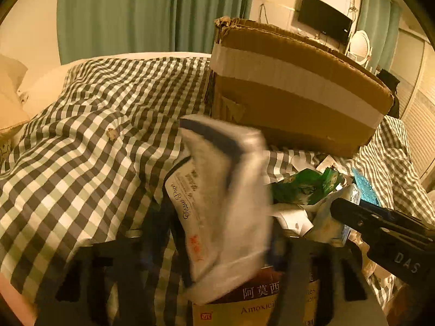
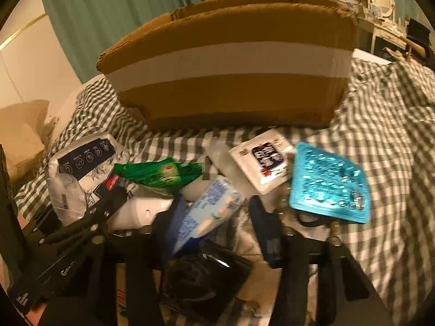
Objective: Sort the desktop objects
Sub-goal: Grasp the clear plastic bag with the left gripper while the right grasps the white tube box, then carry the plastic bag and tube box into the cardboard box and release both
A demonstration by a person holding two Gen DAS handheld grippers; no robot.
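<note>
Left gripper (image 1: 221, 244) is clamping the white tissue pack (image 1: 225, 206) between its 2 fingers, pack standing up out of the jaws, motion-blurred. Right gripper (image 2: 214, 231) is pinching the blue-and-white tissue packet (image 2: 209, 212) at its near end; far end is pointing toward the pile. Under the left jaws an amoxicillin box (image 1: 258, 298) is lying flat. Clutter is sitting just past both grippers on the checked bedspread (image 1: 81, 141): green wrapper (image 2: 160, 175), white card with dark label (image 2: 265, 163), glittery turquoise pouch (image 2: 329, 183), black object (image 2: 206, 274) near the right jaws. Cardboard box (image 2: 225, 62) is standing behind the pile, flaps up, contents not visible. Open bedspread is lying left of the left gripper; the right side is crowded.
</note>
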